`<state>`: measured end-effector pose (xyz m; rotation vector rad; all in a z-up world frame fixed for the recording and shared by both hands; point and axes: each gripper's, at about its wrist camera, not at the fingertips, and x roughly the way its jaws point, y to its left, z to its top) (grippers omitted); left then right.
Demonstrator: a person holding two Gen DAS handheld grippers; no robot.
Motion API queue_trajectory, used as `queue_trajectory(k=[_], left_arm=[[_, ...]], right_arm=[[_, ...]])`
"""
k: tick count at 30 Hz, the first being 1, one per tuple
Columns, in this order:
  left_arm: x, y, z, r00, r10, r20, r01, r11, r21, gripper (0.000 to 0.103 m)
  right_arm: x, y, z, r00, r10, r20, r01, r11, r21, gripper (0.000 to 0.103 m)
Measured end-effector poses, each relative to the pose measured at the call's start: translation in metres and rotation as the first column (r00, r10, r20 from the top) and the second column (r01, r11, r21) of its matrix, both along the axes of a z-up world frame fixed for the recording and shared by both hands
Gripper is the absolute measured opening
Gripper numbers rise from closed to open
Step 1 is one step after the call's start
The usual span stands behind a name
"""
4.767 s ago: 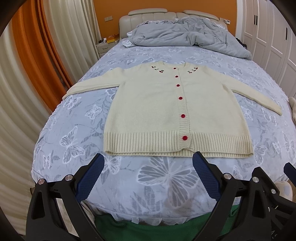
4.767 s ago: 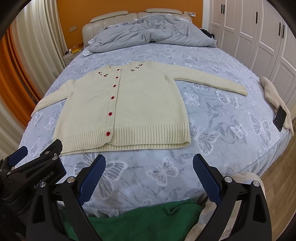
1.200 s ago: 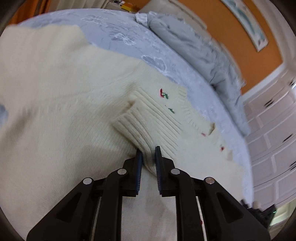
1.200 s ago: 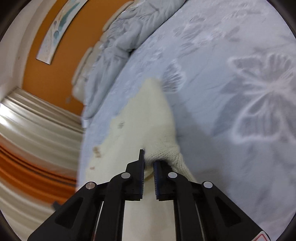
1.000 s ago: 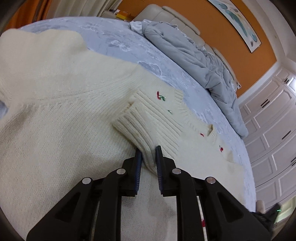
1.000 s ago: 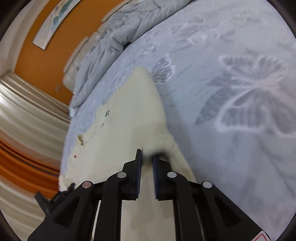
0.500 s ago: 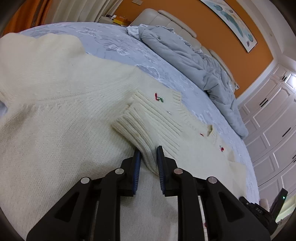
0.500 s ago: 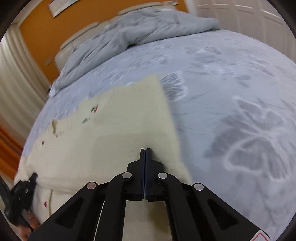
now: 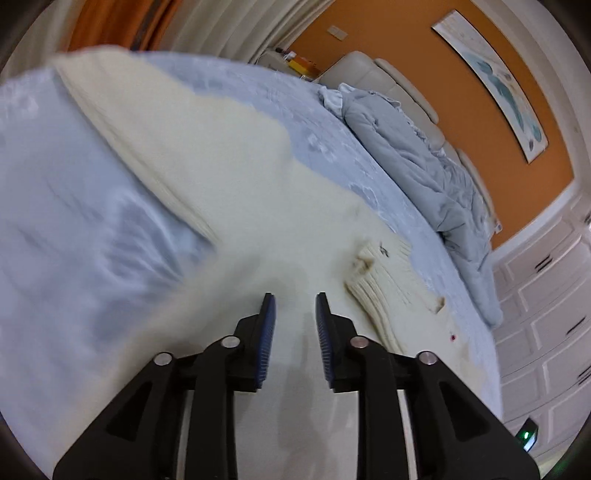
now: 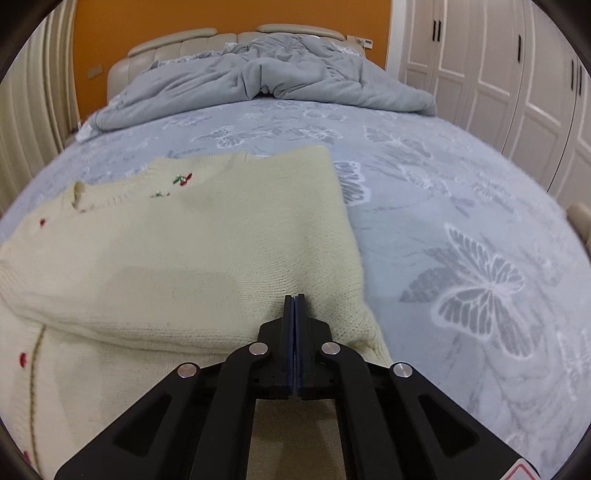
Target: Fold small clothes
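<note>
A cream knit cardigan [image 10: 192, 243] with red buttons and cherry embroidery lies on the bed, both sleeves folded in over its body. In the left wrist view the cardigan [image 9: 221, 192] fills the middle, and the folded left sleeve's ribbed cuff [image 9: 384, 280] lies by the collar. My left gripper [image 9: 291, 310] is open and empty, just above the cardigan, left of that cuff. My right gripper [image 10: 294, 297] is shut, jaws pressed together, its tips at the folded right sleeve's edge; no cloth shows between them.
The bed has a pale blue butterfly-print sheet [image 10: 461, 236]. A rumpled grey duvet [image 10: 266, 77] is heaped at the headboard end. White wardrobe doors [image 10: 517, 74] stand to the right, curtains [image 9: 221, 26] to the left.
My left gripper has opened, let go of the ribbed cuff and drawn back to the left. My right gripper stays shut and has turned to look up the bed.
</note>
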<state>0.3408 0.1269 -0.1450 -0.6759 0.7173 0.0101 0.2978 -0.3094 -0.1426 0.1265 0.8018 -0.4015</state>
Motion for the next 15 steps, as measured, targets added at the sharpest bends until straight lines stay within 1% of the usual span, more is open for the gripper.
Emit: queue_trajectory(k=[1, 2, 3, 4, 5, 6, 7, 8, 9, 10, 11, 12, 13, 14, 15], left_arm=[[0.001, 0.000, 0.009, 1.000, -0.011, 0.011, 0.010, 1.000, 0.020, 0.037], [0.005, -0.005, 0.025, 0.998, -0.043, 0.041, 0.042, 0.999, 0.019, 0.041], [0.013, -0.014, 0.037, 0.995, -0.075, 0.061, 0.075, 0.997, 0.000, 0.049], [0.021, -0.023, 0.045, 0.992, -0.100, 0.072, 0.102, 0.995, -0.019, 0.054], [0.035, -0.043, 0.056, 0.987, -0.141, 0.081, 0.144, 0.989, -0.033, 0.062], [0.046, -0.058, 0.060, 0.983, -0.168, 0.073, 0.170, 0.985, -0.023, 0.065], [0.060, -0.075, 0.061, 0.979, -0.199, 0.051, 0.199, 0.980, -0.001, 0.066], [0.077, -0.095, 0.055, 0.974, -0.228, -0.002, 0.228, 0.973, 0.038, 0.066], [0.090, -0.110, 0.044, 0.968, -0.242, -0.061, 0.245, 0.967, 0.068, 0.065], [0.097, -0.117, 0.036, 0.965, -0.243, -0.101, 0.252, 0.964, 0.085, 0.065], [0.104, -0.121, 0.021, 0.960, -0.224, -0.168, 0.245, 0.962, 0.118, 0.063], [0.106, -0.117, 0.012, 0.959, -0.215, -0.185, 0.240, 0.963, 0.123, 0.053], [0.102, -0.110, 0.010, 0.963, -0.218, -0.160, 0.237, 0.966, 0.107, 0.051], [0.097, -0.096, 0.014, 0.965, -0.226, -0.131, 0.235, 0.970, 0.058, 0.050], [0.094, -0.085, 0.017, 0.967, -0.219, -0.127, 0.225, 0.974, 0.033, 0.051]], right_arm=[[0.000, -0.001, 0.000, 1.000, 0.001, -0.001, -0.001, 1.000, 0.003, 0.000], [0.001, -0.002, 0.001, 1.000, 0.000, -0.005, 0.000, 1.000, 0.014, 0.000], [0.001, -0.002, 0.004, 1.000, -0.001, -0.015, 0.002, 1.000, 0.013, 0.000], [0.004, 0.001, 0.011, 1.000, -0.002, -0.030, 0.002, 1.000, 0.004, 0.003], [0.004, 0.003, 0.022, 1.000, 0.013, -0.010, -0.013, 0.999, 0.047, 0.009], [0.004, 0.004, 0.032, 0.999, 0.035, 0.028, -0.039, 0.991, 0.129, 0.009], [0.008, 0.009, 0.042, 0.997, 0.060, 0.056, -0.071, 0.976, 0.207, 0.009], [0.018, 0.018, 0.049, 0.993, 0.103, 0.052, -0.113, 0.963, 0.246, 0.009], [0.031, 0.028, 0.049, 0.989, 0.145, 0.014, -0.144, 0.958, 0.247, 0.009], [0.049, 0.038, 0.041, 0.979, 0.192, -0.070, -0.171, 0.957, 0.233, 0.007], [0.059, 0.039, 0.033, 0.971, 0.199, -0.129, -0.169, 0.962, 0.215, 0.000], [0.062, 0.029, 0.025, 0.973, 0.158, -0.169, -0.127, 0.976, 0.179, 0.000], [0.057, 0.016, 0.022, 0.980, 0.116, -0.160, -0.088, 0.981, 0.175, 0.000], [0.048, -0.003, 0.022, 0.988, 0.061, -0.144, -0.033, 0.981, 0.190, 0.000], [0.037, -0.022, 0.022, 0.990, 0.003, -0.140, 0.026, 0.978, 0.206, 0.000]])
